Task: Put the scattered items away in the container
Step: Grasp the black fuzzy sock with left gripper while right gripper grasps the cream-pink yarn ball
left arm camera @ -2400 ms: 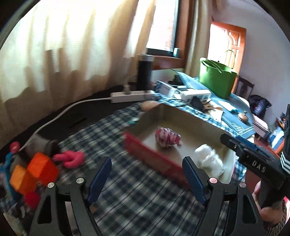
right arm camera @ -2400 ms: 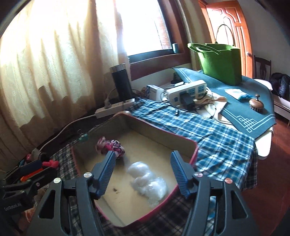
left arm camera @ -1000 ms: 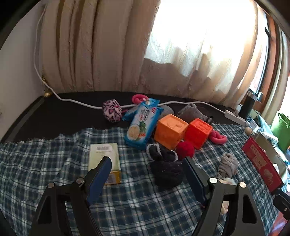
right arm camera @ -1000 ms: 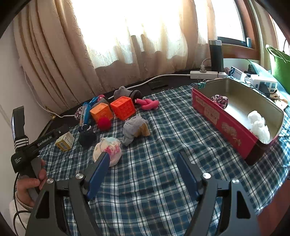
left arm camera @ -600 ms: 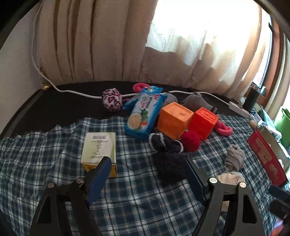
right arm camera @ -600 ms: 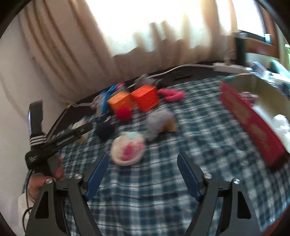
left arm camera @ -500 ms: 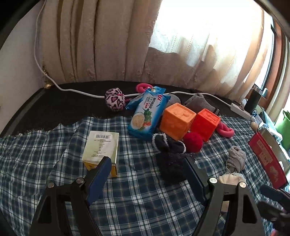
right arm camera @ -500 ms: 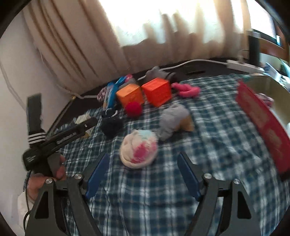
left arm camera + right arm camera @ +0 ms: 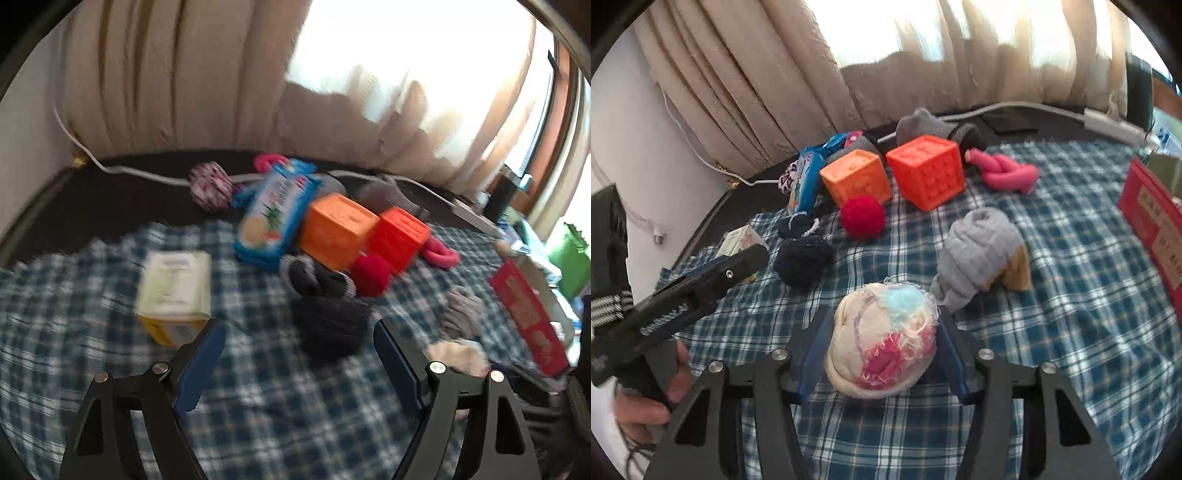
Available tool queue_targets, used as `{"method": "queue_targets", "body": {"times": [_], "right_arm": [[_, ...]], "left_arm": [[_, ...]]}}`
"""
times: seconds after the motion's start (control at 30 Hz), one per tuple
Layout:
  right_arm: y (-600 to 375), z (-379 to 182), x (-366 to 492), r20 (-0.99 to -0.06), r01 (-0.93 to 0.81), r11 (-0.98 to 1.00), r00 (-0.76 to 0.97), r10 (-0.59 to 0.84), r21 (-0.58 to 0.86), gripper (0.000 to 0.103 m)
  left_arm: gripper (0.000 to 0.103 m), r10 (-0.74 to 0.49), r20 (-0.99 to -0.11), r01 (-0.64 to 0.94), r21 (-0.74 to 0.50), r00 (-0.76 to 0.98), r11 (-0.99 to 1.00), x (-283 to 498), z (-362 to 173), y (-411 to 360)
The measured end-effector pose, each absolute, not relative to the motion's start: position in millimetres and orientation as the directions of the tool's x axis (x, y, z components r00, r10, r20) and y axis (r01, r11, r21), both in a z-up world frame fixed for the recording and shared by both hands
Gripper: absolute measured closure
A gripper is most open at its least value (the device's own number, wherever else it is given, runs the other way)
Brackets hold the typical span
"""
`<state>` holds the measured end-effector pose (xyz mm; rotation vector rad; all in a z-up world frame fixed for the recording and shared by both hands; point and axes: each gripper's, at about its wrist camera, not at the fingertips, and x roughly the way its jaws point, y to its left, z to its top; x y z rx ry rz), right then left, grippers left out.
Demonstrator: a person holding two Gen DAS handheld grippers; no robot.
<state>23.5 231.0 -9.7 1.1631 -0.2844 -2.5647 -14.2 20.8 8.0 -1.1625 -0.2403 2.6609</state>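
Our left gripper (image 9: 295,354) hangs spread and empty above the dark sock bundle (image 9: 332,326); our right gripper (image 9: 882,354) has just been closing, its pads against the cream-and-pink sock ball (image 9: 882,339) on the plaid cloth (image 9: 1052,332). We judge the ball light, soft and squashy, best pinched across its middle, with the red tin (image 9: 1152,225) waiting at far right.

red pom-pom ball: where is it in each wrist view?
Left wrist: red ball right of centre, below the junction of the two orange cubes.
Right wrist: red ball left of centre, in front of the lighter orange cube.
Shared landmark: the dark sock ball.
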Motion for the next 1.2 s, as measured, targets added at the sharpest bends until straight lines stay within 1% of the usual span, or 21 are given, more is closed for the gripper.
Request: {"method": "queue_targets", "body": {"times": [0.1,0.23,0.27,0.33,0.4,0.43,0.53,0.63,0.7,0.73,0.77,0.93,1.0,1.07,1.1,1.13,1.17,1.2], "right_arm": [[234,-9,25,-0.684,0.19,-0.931,-0.635,-0.359,0.312,0.045],[237,-6,27,-0.666,0.159,-0.941,-0.671,-0.325,0.298,0.046],[239,-5,28,-0.66,0.148,-0.945,-0.684,-0.31,0.291,0.054],[243,-2,31,-0.649,0.118,-0.955,-0.71,-0.273,0.273,0.055],[246,0,32,-0.643,0.103,-0.96,-0.724,-0.251,0.259,0.055],[245,0,31,-0.644,0.104,-0.962,-0.724,-0.247,0.252,0.055],[242,-1,29,-0.654,0.121,-0.964,-0.714,-0.252,0.239,0.055],[241,-3,26,-0.667,0.14,-0.958,-0.693,-0.275,0.25,0.054],[242,-6,24,-0.68,0.143,-0.953,-0.673,-0.291,0.266,0.045],[243,-8,22,-0.689,0.141,-0.951,-0.661,-0.297,0.274,0.036],[243,-9,20,-0.695,0.144,-0.948,-0.65,-0.308,0.285,0.031],[240,-15,17,-0.712,0.169,-0.937,-0.612,-0.344,0.307,0.029],[237,-16,18,-0.719,0.182,-0.933,-0.598,-0.355,0.309,0.025],[234,-16,19,-0.72,0.195,-0.935,-0.598,-0.352,0.296,0.024],[232,-15,20,-0.716,0.202,-0.936,-0.603,-0.351,0.289,0.025],[230,-14,22,-0.711,0.212,-0.936,-0.608,-0.352,0.283,0.031],[228,-14,23,-0.706,0.221,-0.935,-0.614,-0.353,0.276,0.045],[227,-13,25,-0.702,0.229,-0.934,-0.617,-0.357,0.274,0.051]], "left_arm": [[0.019,0.31,-0.725,-0.196,-0.24,-0.616,-0.951,-22,14,36],[0.019,0.262,-0.758,-0.189,-0.184,-0.597,-0.965,-41,13,52],[0.019,0.251,-0.766,-0.183,-0.176,-0.592,-0.967,-48,10,54],[0.019,0.238,-0.781,-0.168,-0.172,-0.577,-0.971,-58,2,55],[0.034,0.245,-0.788,-0.164,-0.184,-0.565,-0.969,-64,-7,56],[0.043,0.242,-0.789,-0.166,-0.178,-0.565,-0.97,-65,-11,57],[0.049,0.223,-0.789,-0.187,-0.139,-0.572,-0.972,-63,-17,63],[0.054,0.228,-0.784,-0.199,-0.136,-0.577,-0.971,-58,-15,64],[0.055,0.236,-0.779,-0.198,-0.146,-0.582,-0.969,-54,-11,62],[0.055,0.237,-0.776,-0.195,-0.149,-0.585,-0.969,-53,-9,61],[0.055,0.238,-0.77,-0.19,-0.154,-0.592,-0.97,-50,-6,59],[0.055,0.234,-0.736,-0.179,-0.155,-0.635,-0.972,-42,10,52],[0.055,0.238,-0.732,-0.179,-0.16,-0.638,-0.971,-40,13,49],[0.055,0.241,-0.73,-0.184,-0.159,-0.64,-0.97,-38,15,48],[0.055,0.242,-0.729,-0.186,-0.158,-0.641,-0.97,-37,16,48],[0.055,0.242,-0.727,-0.187,-0.158,-0.642,-0.97,-35,18,48],[0.055,0.241,-0.725,-0.187,-0.156,-0.645,-0.97,-33,19,49],[0.055,0.24,-0.723,-0.187,-0.154,-0.647,-0.97,-34,18,49]]}}
